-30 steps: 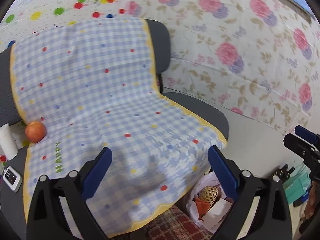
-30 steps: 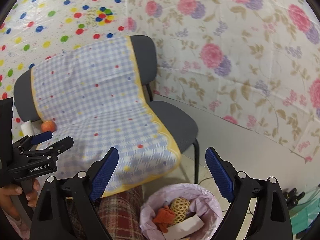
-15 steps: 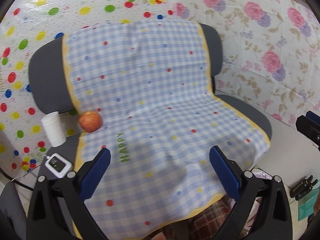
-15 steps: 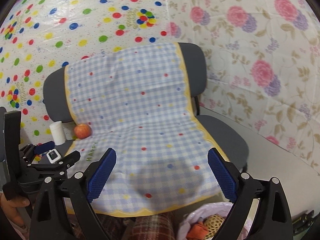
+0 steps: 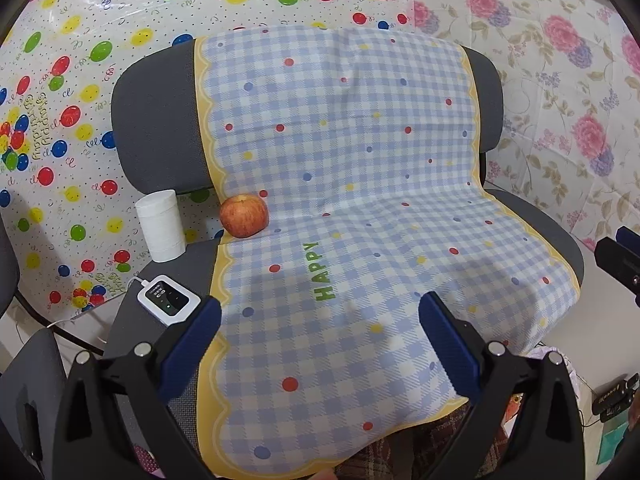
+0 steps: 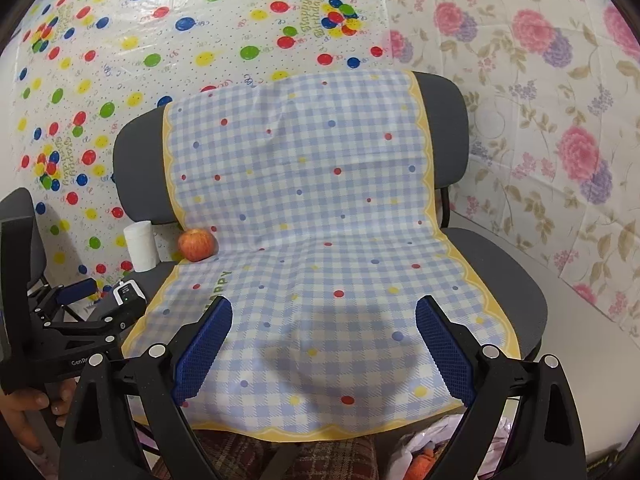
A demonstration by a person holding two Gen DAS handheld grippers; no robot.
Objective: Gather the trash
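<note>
A white paper cup (image 5: 161,226) (image 6: 140,246) stands at the left edge of the grey chair seat, beside a red apple (image 5: 243,216) (image 6: 197,244). A blue checked cloth (image 5: 360,208) (image 6: 304,216) covers the chair's back and seat. My left gripper (image 5: 320,344) is open above the cloth's front part, nothing between its fingers. My right gripper (image 6: 324,344) is open too, hovering over the cloth's front edge. The left gripper (image 6: 68,312) shows at the left of the right wrist view, held by a hand. A lined bin with trash (image 6: 424,452) peeks out below the seat.
A small white device with a display (image 5: 168,300) (image 6: 128,294) lies on the seat's left front corner, its cable running off left. Balloon and flower printed sheets hang behind the chair. A plaid patterned item (image 6: 256,456) lies under the seat front. Another dark chair (image 5: 28,392) is at far left.
Both views swung up and left from the bin under the seat to the chair seat. The cup, apple and white device came fully into view. Both grippers stayed open.
</note>
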